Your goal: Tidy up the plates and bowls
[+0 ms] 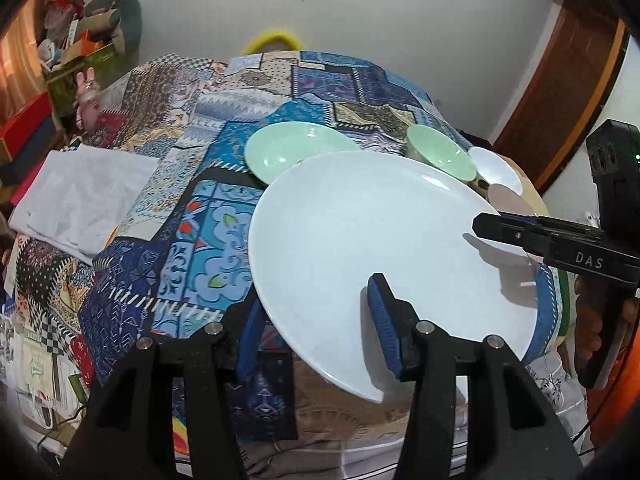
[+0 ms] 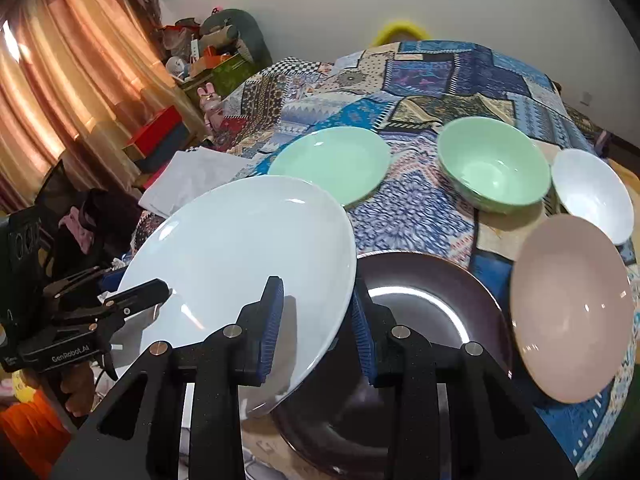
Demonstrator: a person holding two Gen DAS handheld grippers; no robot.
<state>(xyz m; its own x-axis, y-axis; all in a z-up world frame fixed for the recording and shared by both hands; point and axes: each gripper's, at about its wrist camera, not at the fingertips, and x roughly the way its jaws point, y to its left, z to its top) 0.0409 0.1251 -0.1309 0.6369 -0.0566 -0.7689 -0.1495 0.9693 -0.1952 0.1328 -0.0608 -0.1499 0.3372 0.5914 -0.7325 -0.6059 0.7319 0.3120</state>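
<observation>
A: Start at the jaws. The right gripper (image 2: 316,320) is closed down narrow on the edge of the white plate (image 2: 240,264), one blue pad on top, the other beneath the rim.

B: And the left gripper (image 1: 316,320)? Wider set, but it has the same white plate (image 1: 360,240) — one finger (image 1: 380,308) lies on the top face, the other sits under the near edge. So both hands clamp one plate, from opposite sides of its rim.

A: Right, and you can see each from the other's camera: the right gripper (image 1: 504,232) bites the far right rim in the left view, the left gripper (image 2: 136,296) bites the left rim in the right view.

B: The plate is off the patterned cloth (image 1: 168,208), tilted, carried in the air between them.

A: Now outward. Directly under the plate's right edge, close to the right jaws, lies the dark plate (image 2: 432,296). That looks like the stacking spot to me.

B: Agreed, as a guess. The white plate sits left of it and overlaps its left rim, so the shift runs toward the right hand's side.

A: Beyond that: the pink bowl (image 2: 572,308) just right of the dark plate, then the green bowl (image 2: 494,164) and the white bowl (image 2: 592,192) farther back.

B: And the green plate (image 2: 332,164) behind the carried one, flat on the cloth. The right hand is nearer all the bowls.
</observation>
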